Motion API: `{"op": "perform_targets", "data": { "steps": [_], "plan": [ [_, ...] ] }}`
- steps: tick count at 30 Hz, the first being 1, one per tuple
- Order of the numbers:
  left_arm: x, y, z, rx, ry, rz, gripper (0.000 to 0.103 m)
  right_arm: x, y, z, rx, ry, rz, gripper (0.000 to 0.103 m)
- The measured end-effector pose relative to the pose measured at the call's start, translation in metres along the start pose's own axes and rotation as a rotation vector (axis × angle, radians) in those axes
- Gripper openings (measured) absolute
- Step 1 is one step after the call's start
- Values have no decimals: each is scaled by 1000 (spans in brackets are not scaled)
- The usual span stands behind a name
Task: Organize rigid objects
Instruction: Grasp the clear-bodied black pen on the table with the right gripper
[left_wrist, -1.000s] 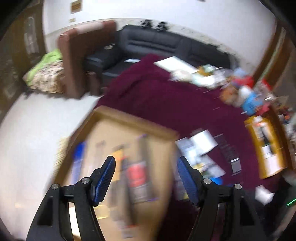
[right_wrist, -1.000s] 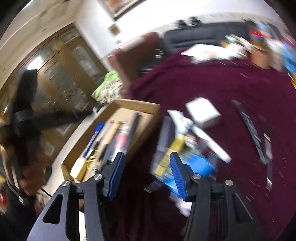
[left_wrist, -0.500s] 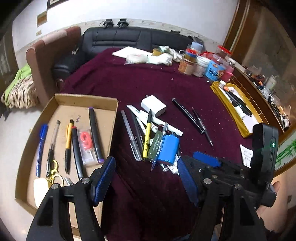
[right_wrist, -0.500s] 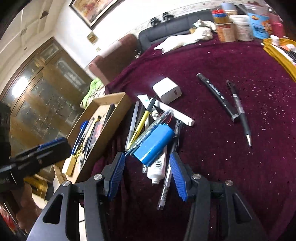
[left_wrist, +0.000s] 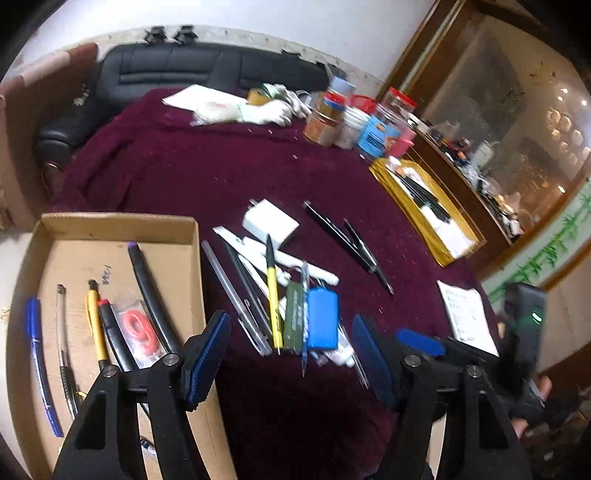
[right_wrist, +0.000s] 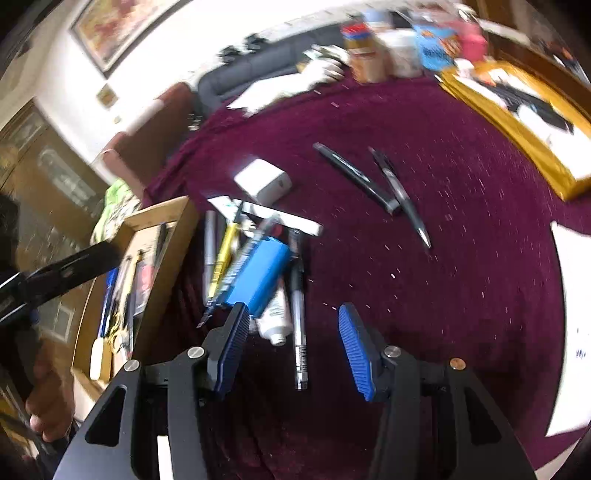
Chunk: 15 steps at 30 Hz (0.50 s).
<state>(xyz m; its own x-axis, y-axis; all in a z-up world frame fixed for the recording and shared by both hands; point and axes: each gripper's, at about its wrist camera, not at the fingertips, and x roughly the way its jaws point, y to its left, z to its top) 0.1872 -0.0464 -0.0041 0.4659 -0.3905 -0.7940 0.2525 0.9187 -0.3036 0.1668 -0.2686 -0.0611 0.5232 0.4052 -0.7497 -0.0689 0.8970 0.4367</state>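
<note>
Pens and other rigid bits lie heaped on the maroon tablecloth (left_wrist: 221, 173) at the centre of both views, just past my fingertips. My left gripper (left_wrist: 291, 354) hangs at the bottom of its frame, its blue-padded jaws apart with nothing between them. My right gripper (right_wrist: 290, 347) is likewise spread and empty; a clear-barrelled pen (right_wrist: 298, 317) lies on the cloth in the gap between its jaws, untouched. Just beyond are a blue rectangular case (right_wrist: 258, 273), a yellow pen (left_wrist: 272, 291) and a white charger block (left_wrist: 269, 221). Two black pens (left_wrist: 347, 243) lie apart to the right of the pile. The shallow cardboard box (left_wrist: 118, 225), lower left in the left view, already holds several pens.
</note>
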Motion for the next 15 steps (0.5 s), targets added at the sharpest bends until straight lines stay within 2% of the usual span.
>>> {"op": "perform_targets", "data": {
  "steps": [6,9,11,12,13,15],
  "plan": [
    [-11,13,-22,4,-14,-79,72,14,-9,-2,47,2,-3,48],
    [-21,21,-34,-10,-45,-58,72,26,-3,-12,19,38,-12,37],
    [-28,29,-43,-55,-57,-51,72,30,1,-14,-14,46,-14,36],
    [-29,32,-46,-76,-57,-49,72,30,2,-13,-30,45,-21,28],
    [-31,34,-50,-95,-59,-43,72,28,3,-12,-51,44,-28,24],
    [-31,35,-53,-105,-59,-20,72,26,3,-16,-87,58,-39,24]
  ]
}}
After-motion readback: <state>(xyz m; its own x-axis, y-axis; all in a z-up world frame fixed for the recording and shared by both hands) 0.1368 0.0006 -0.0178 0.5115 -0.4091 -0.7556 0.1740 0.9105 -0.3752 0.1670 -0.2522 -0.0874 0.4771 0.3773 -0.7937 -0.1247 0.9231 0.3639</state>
